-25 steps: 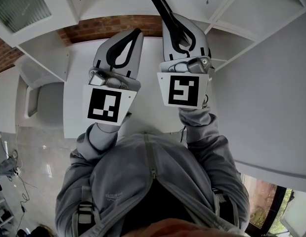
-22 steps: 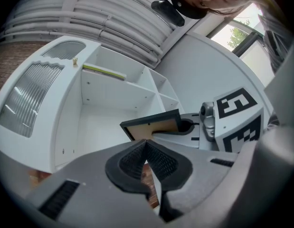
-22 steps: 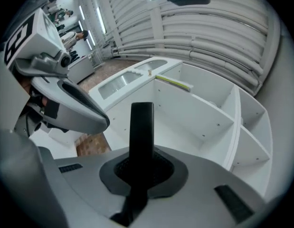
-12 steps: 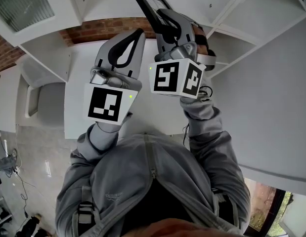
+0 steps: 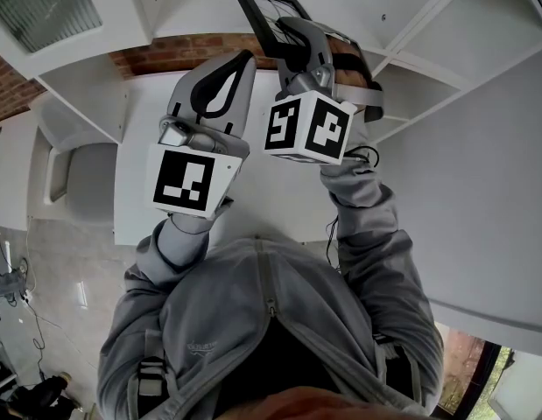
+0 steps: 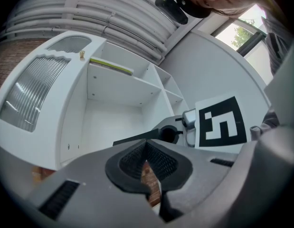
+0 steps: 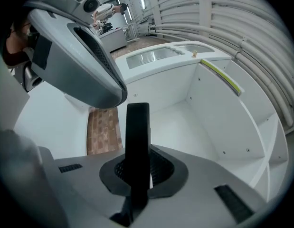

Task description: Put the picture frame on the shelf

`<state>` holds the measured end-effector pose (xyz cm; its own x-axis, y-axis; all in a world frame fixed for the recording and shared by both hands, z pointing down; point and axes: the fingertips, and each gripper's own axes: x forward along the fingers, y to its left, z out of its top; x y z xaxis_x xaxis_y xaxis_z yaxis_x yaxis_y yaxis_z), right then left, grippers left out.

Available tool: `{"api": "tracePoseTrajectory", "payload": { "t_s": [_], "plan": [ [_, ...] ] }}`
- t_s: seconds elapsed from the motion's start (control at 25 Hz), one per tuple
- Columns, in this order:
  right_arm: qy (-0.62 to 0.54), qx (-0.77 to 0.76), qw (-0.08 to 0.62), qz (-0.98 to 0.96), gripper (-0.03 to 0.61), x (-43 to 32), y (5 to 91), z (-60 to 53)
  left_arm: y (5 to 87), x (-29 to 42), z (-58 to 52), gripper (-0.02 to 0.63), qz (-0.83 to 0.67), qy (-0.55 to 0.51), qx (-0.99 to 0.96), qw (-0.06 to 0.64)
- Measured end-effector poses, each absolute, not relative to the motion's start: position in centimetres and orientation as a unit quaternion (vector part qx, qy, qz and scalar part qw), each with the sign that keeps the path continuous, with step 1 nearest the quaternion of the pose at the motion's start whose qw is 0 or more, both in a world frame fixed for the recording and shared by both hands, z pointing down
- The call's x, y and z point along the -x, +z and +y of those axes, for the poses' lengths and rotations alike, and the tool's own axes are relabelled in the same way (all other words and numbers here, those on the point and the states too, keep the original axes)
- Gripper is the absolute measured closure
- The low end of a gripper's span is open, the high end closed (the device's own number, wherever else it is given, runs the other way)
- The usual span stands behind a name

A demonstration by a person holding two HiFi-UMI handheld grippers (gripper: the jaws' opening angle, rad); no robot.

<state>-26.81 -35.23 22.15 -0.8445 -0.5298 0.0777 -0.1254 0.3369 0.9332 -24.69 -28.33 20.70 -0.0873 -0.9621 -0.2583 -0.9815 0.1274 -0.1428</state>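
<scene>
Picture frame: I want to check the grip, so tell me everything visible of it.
The picture frame is thin, rectangular and black-rimmed, its pale front crossed by faint lines. The right tool is shut on one edge, holding it tilted in the air before the white shelf unit. In the right gripper view it shows edge-on, a dark upright strip. Nothing else touches it.

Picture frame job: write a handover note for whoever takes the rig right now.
Right gripper: shut on the picture frame, pinching its edge. The frame is held in the air in front of the white shelf and rests on nothing.
Left gripper: shut, empty, held beside the right one.
Done: the frame is in hand, up at the shelf.
Left: set the frame in an open compartment, let go, pull the gripper back.
</scene>
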Motion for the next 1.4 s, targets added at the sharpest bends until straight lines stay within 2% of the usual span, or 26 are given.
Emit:
{"api": "tracePoseTrajectory", "payload": {
  "t_s": [0.44,0.48,0.56,0.84,0.96,1.28,1.32,1.4],
  "plan": [
    [-0.574,-0.194,0.222,-0.764,0.545,29.0,23.5,-36.7,21.9,25.9,-29.5,0.603,0.731,0.012,0.67,0.129],
    [-0.573,-0.193,0.224,-0.764,0.545,29.0,23.6,-36.7,22.0,26.0,-29.6,0.588,0.73,0.01,0.672,0.127],
    [-0.573,-0.193,0.228,-0.763,0.545,29.1,23.6,-36.7,22.2,26.2,-29.7,0.518,0.729,0.007,0.673,0.125],
    [-0.579,-0.193,0.23,-0.758,0.545,29.5,23.6,-36.8,22.0,26.2,-30.4,0.508,0.714,-0.008,0.689,0.126],
    [-0.583,-0.191,0.231,-0.755,0.545,29.5,23.7,-36.7,21.9,25.5,-30.7,0.476,0.701,-0.021,0.701,0.13],
    [-0.573,-0.175,0.213,-0.772,0.543,29.1,23.9,-36.2,22.1,25.9,-31.0,0.503,0.714,-0.027,0.689,0.122],
    [-0.568,-0.174,0.206,-0.778,0.522,28.8,23.7,-36.1,22.2,26.0,-31.0,0.505,0.715,-0.028,0.688,0.12],
    [-0.551,-0.179,0.192,-0.792,0.418,27.7,23.4,-35.9,22.3,26.3,-31.0,0.506,0.718,-0.026,0.685,0.119]
  ]
}}
